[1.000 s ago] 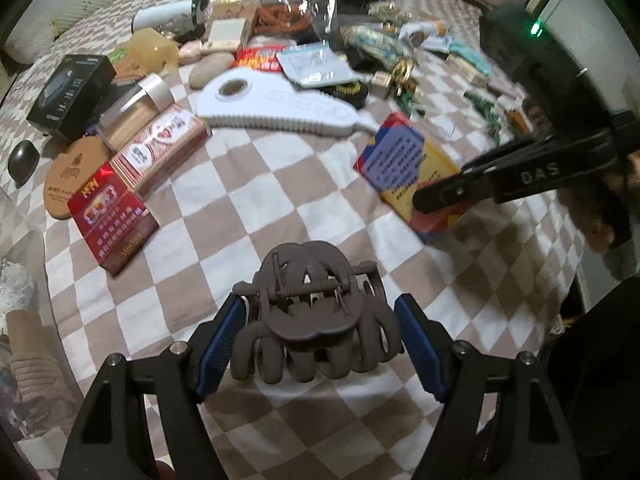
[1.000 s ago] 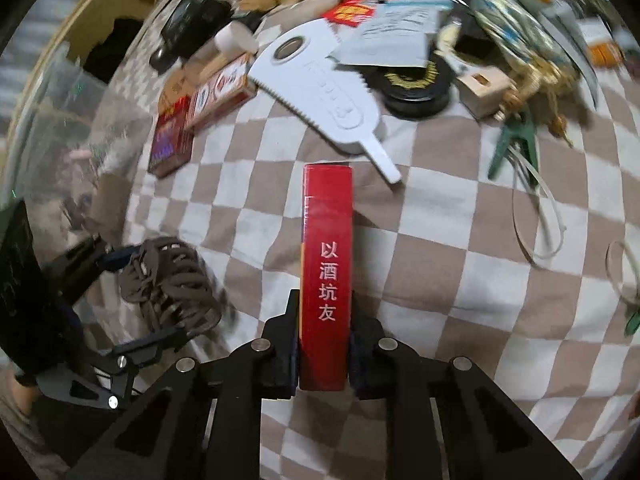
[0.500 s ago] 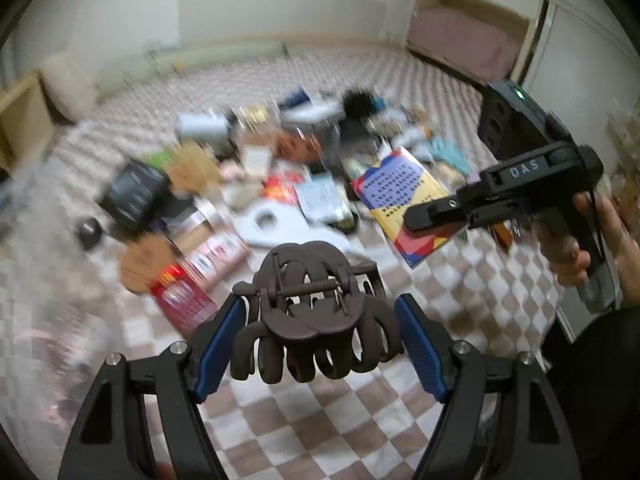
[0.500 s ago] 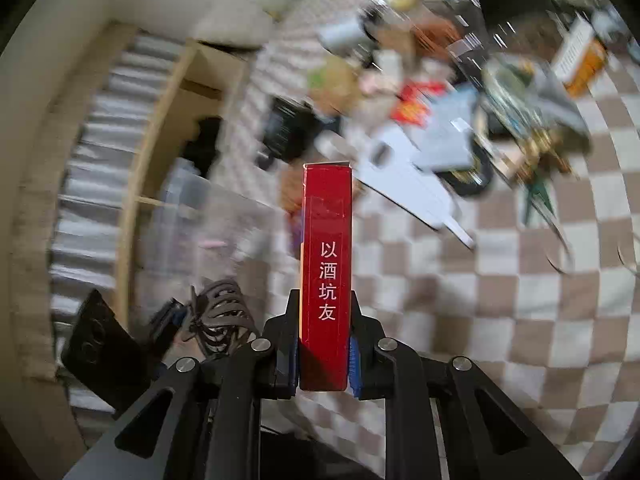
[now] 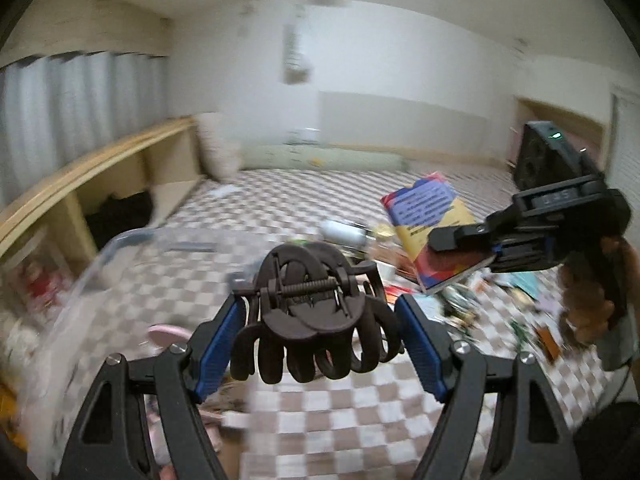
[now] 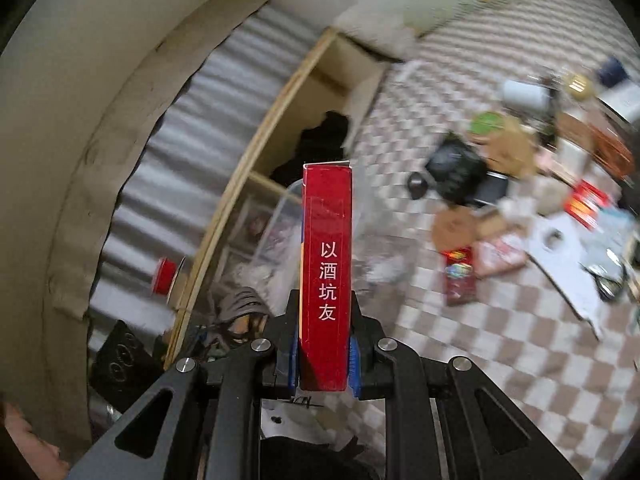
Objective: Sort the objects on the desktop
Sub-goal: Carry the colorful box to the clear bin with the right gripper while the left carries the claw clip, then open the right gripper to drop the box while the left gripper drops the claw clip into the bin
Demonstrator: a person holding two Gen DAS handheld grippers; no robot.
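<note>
My left gripper (image 5: 320, 344) is shut on a dark brown hair claw clip (image 5: 312, 312), held in the air above the checkered cloth. My right gripper (image 6: 325, 354) is shut on a book with a red spine (image 6: 326, 264), held upright. In the left wrist view the right gripper (image 5: 472, 248) shows at the right, raised, with the book's colourful cover (image 5: 432, 220) in it. In the right wrist view the claw clip (image 6: 240, 304) shows low at the left. A clear plastic bin (image 5: 120, 256) lies to the left, below the left gripper.
A pile of desktop objects (image 6: 520, 184) lies on the checkered cloth (image 6: 500, 340): a black box (image 6: 456, 168), red packets (image 6: 460, 276), a white flat tool (image 6: 568, 264). A wooden shelf unit (image 5: 100, 184) and a curtain (image 5: 60, 108) stand at the left.
Both grippers have lifted and swung left, away from the pile and toward the clear bin and shelf. The clip and the book stay gripped.
</note>
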